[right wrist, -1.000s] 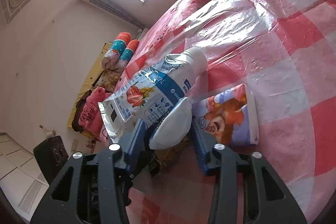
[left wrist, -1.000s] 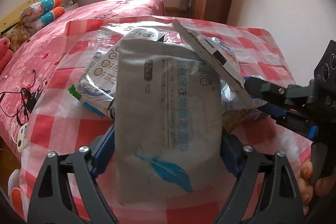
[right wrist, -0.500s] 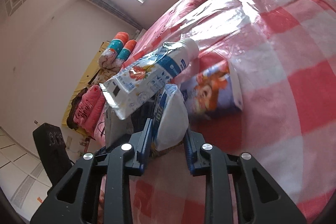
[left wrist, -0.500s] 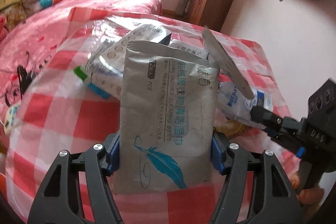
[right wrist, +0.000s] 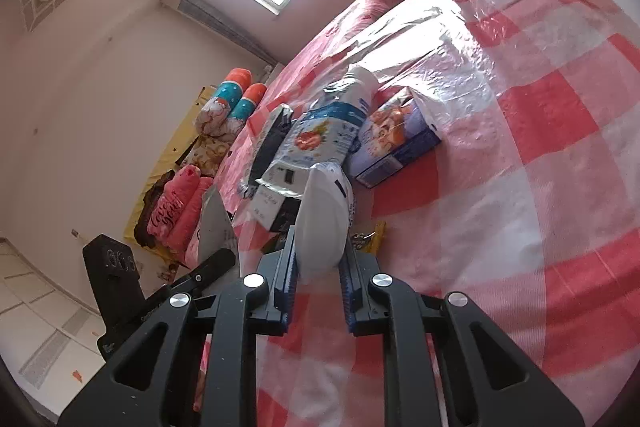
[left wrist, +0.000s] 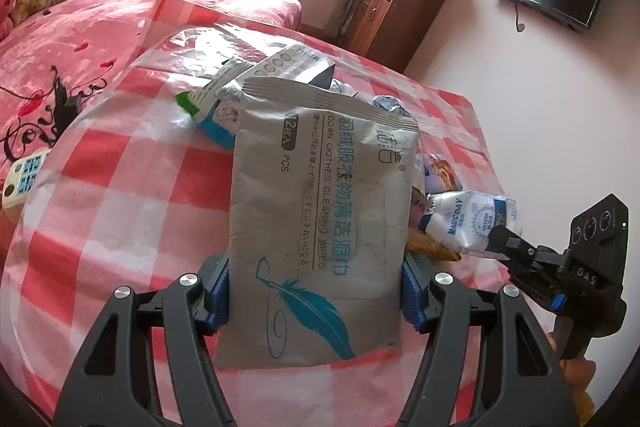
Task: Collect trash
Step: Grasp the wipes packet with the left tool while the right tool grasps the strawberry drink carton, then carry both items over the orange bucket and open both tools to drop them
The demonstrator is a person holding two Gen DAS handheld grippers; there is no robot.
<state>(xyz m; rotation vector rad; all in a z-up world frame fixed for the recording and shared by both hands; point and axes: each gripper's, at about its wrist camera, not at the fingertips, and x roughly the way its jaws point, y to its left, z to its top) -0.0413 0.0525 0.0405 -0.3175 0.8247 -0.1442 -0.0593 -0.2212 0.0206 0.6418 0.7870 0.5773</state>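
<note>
Lifted flat matte wipes pack (left wrist: 320, 227) now fills left gripper (left wrist: 316, 299).

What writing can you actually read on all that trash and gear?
"DOWN CLOTHES CLEANING WIPES", "OPEN", "PCS": grey wipes packet.
"MagicDAY": white wrapper.
"DAS": right hand-held gripper, on its body.
"Love": folded pink blanket.
Chinese characters on the packet, carton print: too small to read.

The left gripper (left wrist: 314, 301) has closed onto the grey wipes packet (left wrist: 320, 223) and lifted it off the pile — the right gripper (right wrist: 318, 281) is closing on the white pouch (right wrist: 323, 223), drawn back from the purple box (right wrist: 394, 139)
</note>
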